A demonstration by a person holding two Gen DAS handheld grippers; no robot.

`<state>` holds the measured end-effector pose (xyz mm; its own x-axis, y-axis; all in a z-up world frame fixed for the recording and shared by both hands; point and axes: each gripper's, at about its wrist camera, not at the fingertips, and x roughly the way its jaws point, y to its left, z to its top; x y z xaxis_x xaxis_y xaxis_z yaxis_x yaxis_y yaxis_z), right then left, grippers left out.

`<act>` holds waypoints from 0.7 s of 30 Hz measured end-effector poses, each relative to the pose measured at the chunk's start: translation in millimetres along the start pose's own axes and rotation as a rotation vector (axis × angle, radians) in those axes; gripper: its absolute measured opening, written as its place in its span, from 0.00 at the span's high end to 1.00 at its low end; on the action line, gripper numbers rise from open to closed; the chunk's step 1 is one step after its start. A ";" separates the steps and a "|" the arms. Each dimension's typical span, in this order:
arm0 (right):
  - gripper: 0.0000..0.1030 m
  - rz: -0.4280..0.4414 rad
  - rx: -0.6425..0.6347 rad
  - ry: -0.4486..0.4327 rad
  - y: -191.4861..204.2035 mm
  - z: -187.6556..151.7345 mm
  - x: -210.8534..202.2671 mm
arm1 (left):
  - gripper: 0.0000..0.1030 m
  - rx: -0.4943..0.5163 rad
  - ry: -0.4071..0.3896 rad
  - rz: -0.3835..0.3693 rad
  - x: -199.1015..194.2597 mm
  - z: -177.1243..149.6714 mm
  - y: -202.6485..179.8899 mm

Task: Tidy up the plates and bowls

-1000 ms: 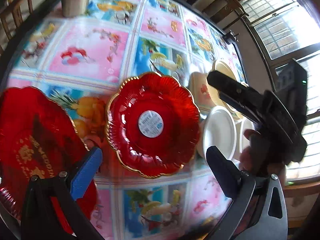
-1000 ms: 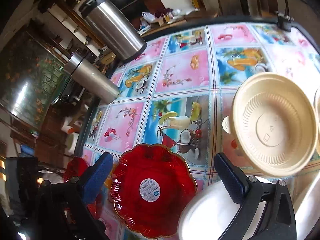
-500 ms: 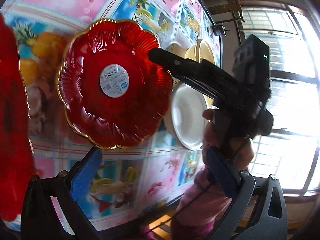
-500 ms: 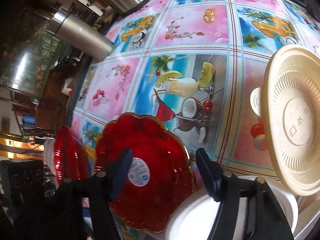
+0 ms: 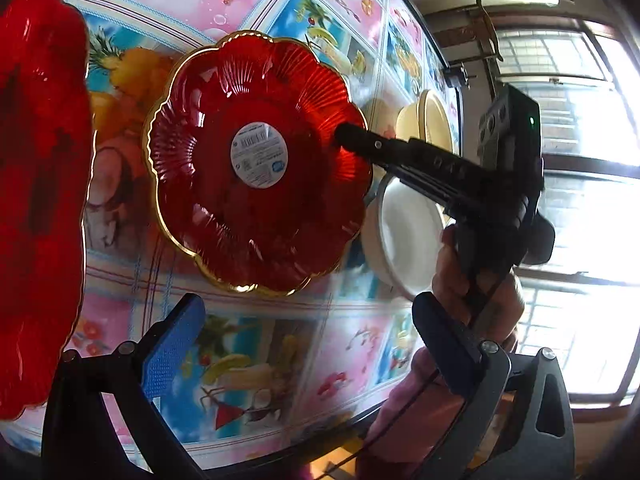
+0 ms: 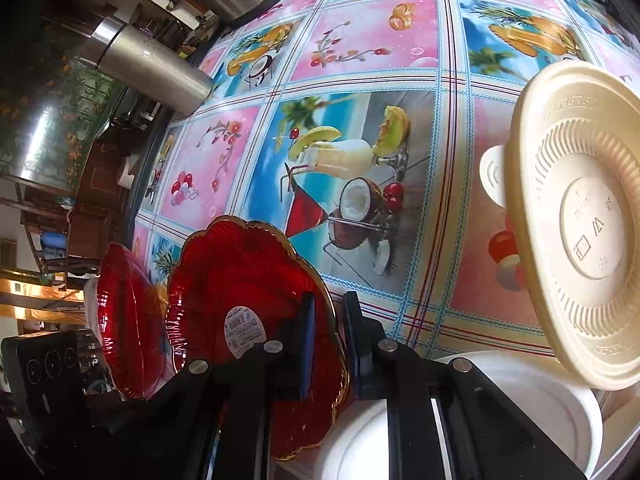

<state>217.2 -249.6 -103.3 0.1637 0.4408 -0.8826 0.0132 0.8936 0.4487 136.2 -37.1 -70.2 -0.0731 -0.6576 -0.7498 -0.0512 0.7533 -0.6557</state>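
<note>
Tablecloth point(image 6: 360, 52) with fruit pictures covers the table. On it, near its middle, lies the gold-rimmed red plate point(image 5: 256, 160), white bowl point(image 5: 408, 236) just right. Right gripper point(image 6: 329, 344) pinches the plate's right rim; left gripper point(image 5: 304, 344) hangs open nearer.

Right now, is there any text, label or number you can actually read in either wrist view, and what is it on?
None can be read.
Round white sticker on the red plate: barcode and print, too small.
Underside of the cream bowl: moulded symbols and a key-pattern border, no readable words.
Tablecloth: pictures only.
</note>
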 end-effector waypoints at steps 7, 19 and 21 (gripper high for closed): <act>0.84 0.008 -0.025 -0.008 3.6 -3.6 -0.4 | 0.00 0.017 -0.182 0.069 -13.6 3.0 -1.4; 0.85 -0.025 -0.065 -0.040 10.9 -8.0 2.0 | 0.65 0.178 -0.253 0.183 0.5 3.9 -13.2; 0.84 -0.028 -0.072 -0.042 11.9 -7.9 2.5 | 0.72 0.151 -0.211 0.188 7.2 4.4 -7.6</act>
<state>210.0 -237.2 -101.3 0.2058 0.4133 -0.8870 -0.0521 0.9098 0.4118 140.4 -47.6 -70.9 0.1417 -0.5063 -0.8506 0.0928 0.8623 -0.4978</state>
